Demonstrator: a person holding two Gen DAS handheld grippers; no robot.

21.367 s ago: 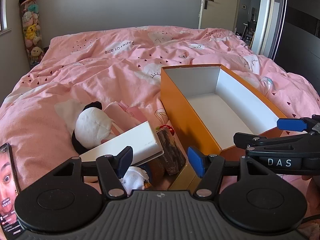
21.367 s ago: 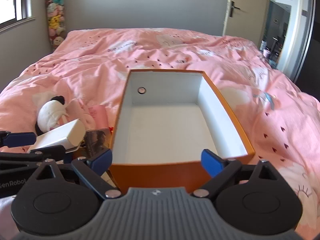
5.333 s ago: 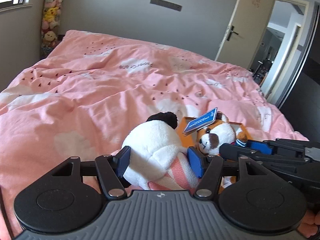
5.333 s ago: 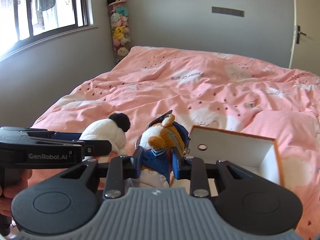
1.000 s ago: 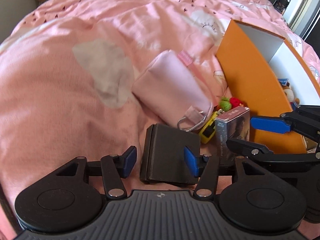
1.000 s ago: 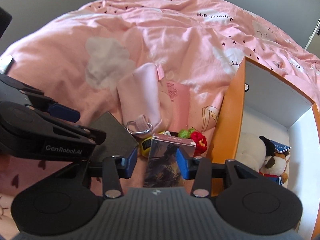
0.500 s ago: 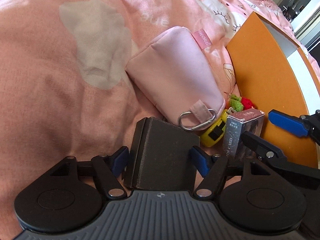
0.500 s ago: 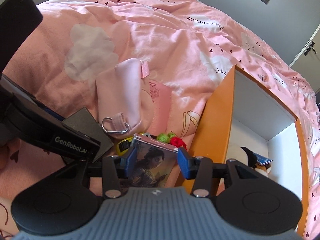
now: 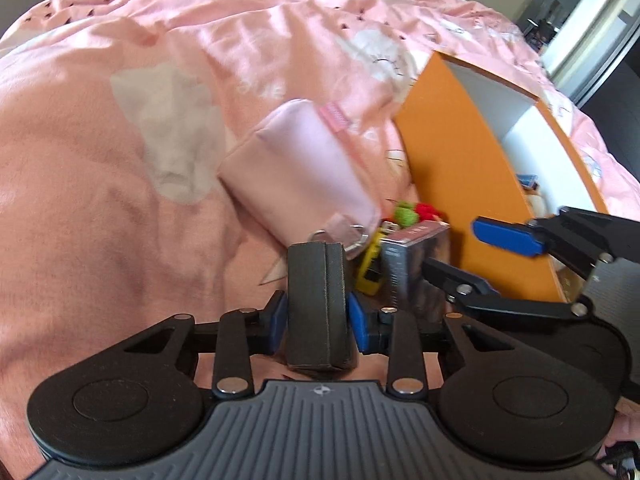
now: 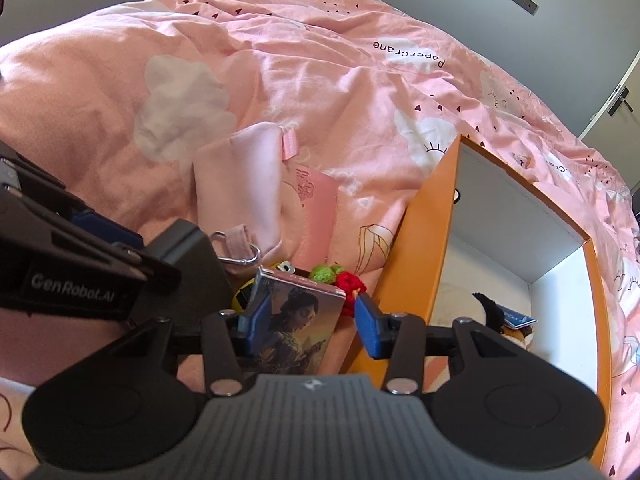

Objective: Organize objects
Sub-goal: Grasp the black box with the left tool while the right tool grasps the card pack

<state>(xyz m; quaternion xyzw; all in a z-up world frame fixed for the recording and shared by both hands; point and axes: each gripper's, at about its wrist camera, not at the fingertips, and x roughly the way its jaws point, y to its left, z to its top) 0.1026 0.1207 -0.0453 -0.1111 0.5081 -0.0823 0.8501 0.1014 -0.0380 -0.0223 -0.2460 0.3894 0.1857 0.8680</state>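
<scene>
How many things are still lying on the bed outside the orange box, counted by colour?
Pink: 2, pouch and flat packet
Black: 1, black box
Yellow: 1, small yellow thing
Green and red: 1, knitted charm
Picture-printed: 1, picture box
Total: 6

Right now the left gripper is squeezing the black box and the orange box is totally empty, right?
Not quite. The left gripper does squeeze the black box, but the orange box is not empty: the right wrist view shows plush toys lying inside it.
</scene>
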